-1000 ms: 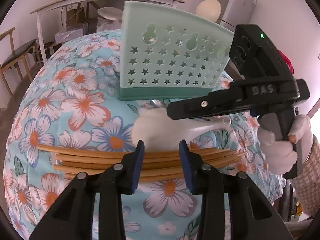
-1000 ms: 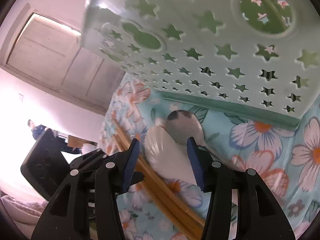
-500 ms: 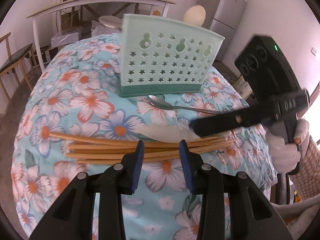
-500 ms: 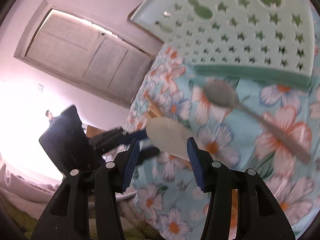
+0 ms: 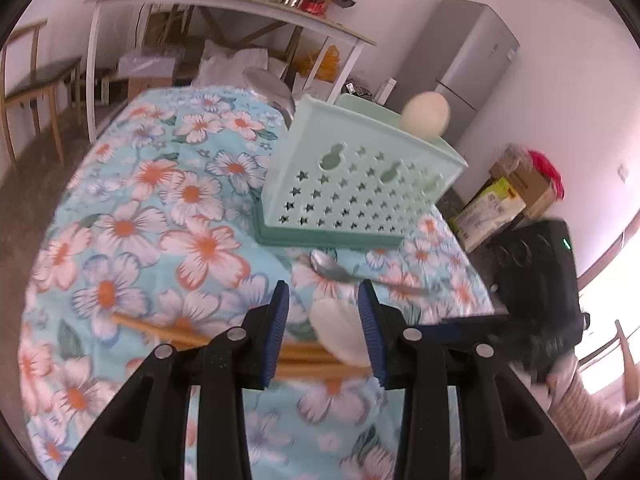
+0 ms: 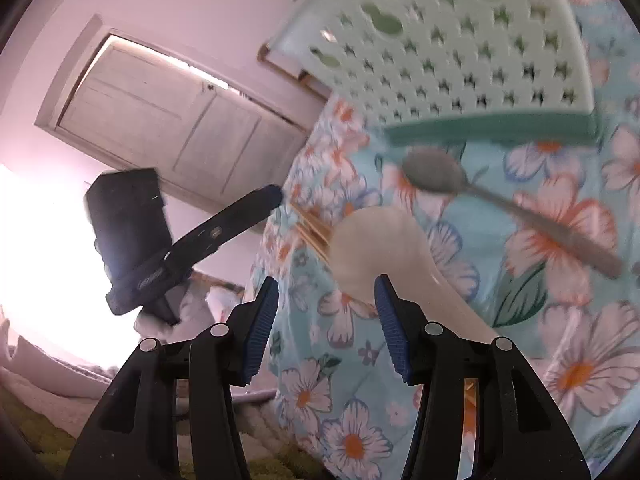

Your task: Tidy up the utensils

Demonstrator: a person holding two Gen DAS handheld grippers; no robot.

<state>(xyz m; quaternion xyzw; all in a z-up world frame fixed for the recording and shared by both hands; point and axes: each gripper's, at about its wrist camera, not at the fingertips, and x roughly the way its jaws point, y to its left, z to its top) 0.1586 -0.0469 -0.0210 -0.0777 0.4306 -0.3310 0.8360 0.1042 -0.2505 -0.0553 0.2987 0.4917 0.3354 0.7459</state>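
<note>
Both grippers are hanging parted and empty above the floral tablecloth (image 5: 168, 216), with no utensil held. The mint utensil holder (image 5: 360, 184) is standing upright on the cloth and serves as the reference. Just in front of its base a metal spoon (image 6: 472, 188) is lying flat. Nearer than that, a white ceramic spoon (image 6: 384, 248) is resting with its bowl over a bundle of wooden chopsticks (image 5: 168, 330).

The left gripper (image 5: 324, 332) is sitting over the chopsticks and the white spoon, its jaws spread. The right gripper (image 6: 326, 324) is facing the white spoon's bowl, likewise spread.

The step in hand appears to be selecting the first utensil; motion blur makes the target uncertain. The next move calls for lowering one gripper over a single handle, closing firmly, then lifting it into the holder.
</note>
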